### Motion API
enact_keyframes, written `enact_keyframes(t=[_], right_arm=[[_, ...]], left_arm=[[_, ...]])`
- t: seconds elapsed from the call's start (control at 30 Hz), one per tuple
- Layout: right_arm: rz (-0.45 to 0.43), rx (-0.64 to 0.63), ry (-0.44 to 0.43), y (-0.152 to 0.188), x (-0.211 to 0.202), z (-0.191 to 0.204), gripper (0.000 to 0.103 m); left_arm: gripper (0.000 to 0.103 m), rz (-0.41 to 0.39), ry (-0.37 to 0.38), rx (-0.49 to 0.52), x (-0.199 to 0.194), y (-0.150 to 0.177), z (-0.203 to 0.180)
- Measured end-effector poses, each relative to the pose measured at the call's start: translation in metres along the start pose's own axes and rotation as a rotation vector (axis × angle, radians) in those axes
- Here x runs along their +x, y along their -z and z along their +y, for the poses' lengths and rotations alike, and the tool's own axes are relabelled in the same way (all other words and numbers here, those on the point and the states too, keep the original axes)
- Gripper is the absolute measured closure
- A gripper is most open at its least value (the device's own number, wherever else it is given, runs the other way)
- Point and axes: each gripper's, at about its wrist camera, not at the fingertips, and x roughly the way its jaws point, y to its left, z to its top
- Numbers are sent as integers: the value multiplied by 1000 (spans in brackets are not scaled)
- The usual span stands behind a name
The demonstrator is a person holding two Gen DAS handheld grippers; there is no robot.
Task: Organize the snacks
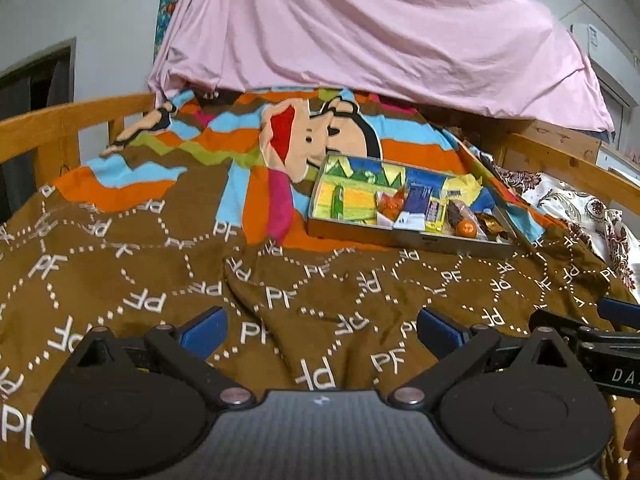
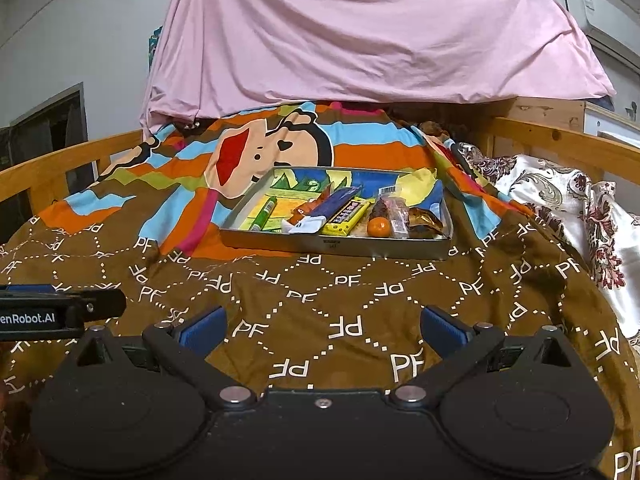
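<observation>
Snacks sit together in the metal tray (image 2: pixel 336 245), which rests on the brown blanket (image 2: pixel 320 300) toward the far side of the bed, well apart from both of your grippers. Inside, from left to right, you have a green tube (image 2: pixel 264 213), a blue packet (image 2: pixel 334 204), a yellow bar (image 2: pixel 347 216), a small orange fruit (image 2: pixel 378 227), a clear-wrapped stick (image 2: pixel 398 216) and a gold-brown wrapper (image 2: pixel 426 220) at the right end. The tray's left part holds only the green tube over its printed bottom.

Your left gripper (image 1: pixel 322 330) hovers low over the near blanket, blue-padded fingers (image 1: pixel 204 330) spread wide with nothing between them. Your right gripper (image 2: pixel 322 328) sits just beside it, likewise spread and empty. A pink sheet (image 2: pixel 360 40) hangs at the far end, and wooden rails (image 2: pixel 60 164) line both sides.
</observation>
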Motion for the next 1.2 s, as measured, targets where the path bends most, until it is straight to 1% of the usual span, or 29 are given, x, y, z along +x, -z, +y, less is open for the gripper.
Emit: enact_keyframes(t=[0.07, 0.2, 0.33, 0.53, 1.2], right_arm=[[4, -2, -2, 0, 1, 0, 1], [8, -8, -6, 1, 1, 0, 1], [9, -8, -6, 1, 1, 0, 1], [9, -9, -6, 0, 1, 0, 1], [31, -21, -16, 2, 5, 0, 1]], left_arm=[[1, 28, -8, -4, 3, 0, -1], [1, 71, -50, 9, 7, 1, -3], [1, 103, -42, -17, 9, 1, -1], [1, 111, -56, -24, 10, 1, 0], [1, 138, -53, -35, 13, 3, 2]])
